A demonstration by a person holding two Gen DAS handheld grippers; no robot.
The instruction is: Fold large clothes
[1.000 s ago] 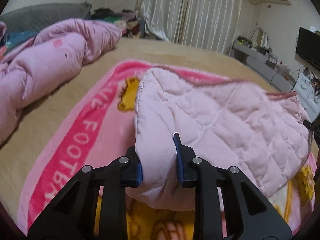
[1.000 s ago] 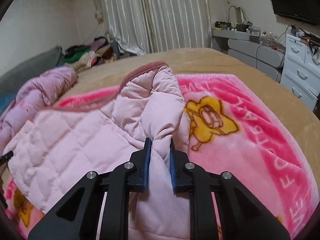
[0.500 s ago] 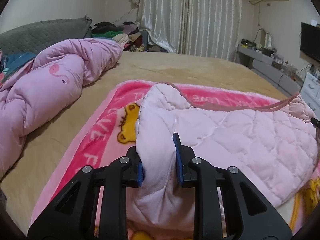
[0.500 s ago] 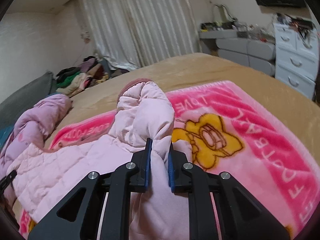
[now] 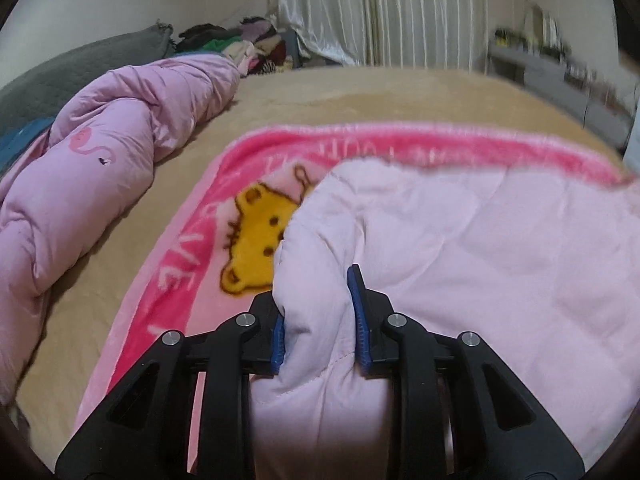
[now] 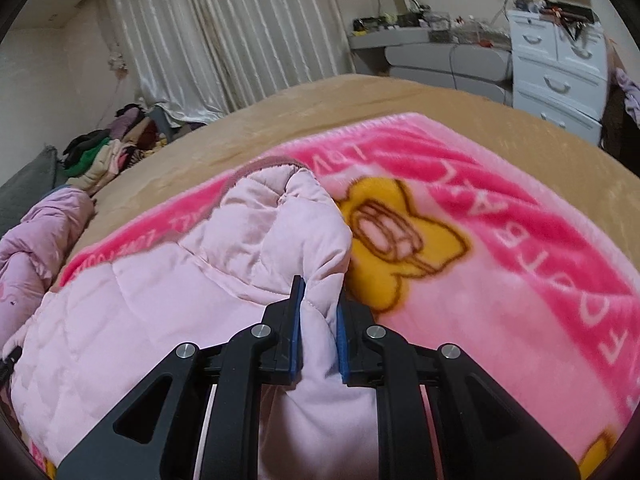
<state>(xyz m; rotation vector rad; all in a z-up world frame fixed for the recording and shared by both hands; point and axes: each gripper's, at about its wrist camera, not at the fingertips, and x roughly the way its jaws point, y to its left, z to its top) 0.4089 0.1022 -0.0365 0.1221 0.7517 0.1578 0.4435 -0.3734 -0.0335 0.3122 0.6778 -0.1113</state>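
My left gripper (image 5: pixel 320 316) has a thick fold of the pink quilted coat (image 5: pixel 460 264) between its fingers (image 5: pixel 362 320); the blue pads sit against the fabric on both sides, and they are easing apart while the cloth stays between them. My right gripper (image 6: pixel 318 332) pinches another bunched part of the coat (image 6: pixel 168 312), its fingers (image 6: pixel 295 332) pressed close with only a narrow ridge of fabric between them.

The coat lies spread across the pink blanket (image 5: pixel 176 280) on the bed (image 5: pixel 360 96). In the left view it covers the blanket's right part, and a yellow cartoon bear (image 5: pixel 256 236) shows just beside its left edge. In the right view a puffed part of the coat stands up ahead of my fingers, with a darker pink trim along its far edge, touching the blanket's yellow flower figure (image 6: pixel 396 240).

A pink duvet (image 5: pixel 100 168) lies crumpled along the bed's left side, apart from the blanket. A heap of clothes (image 6: pixel 108 152) sits beyond the bed, near the curtains (image 6: pixel 224 40). White drawers (image 6: pixel 556 76) stand at the right.
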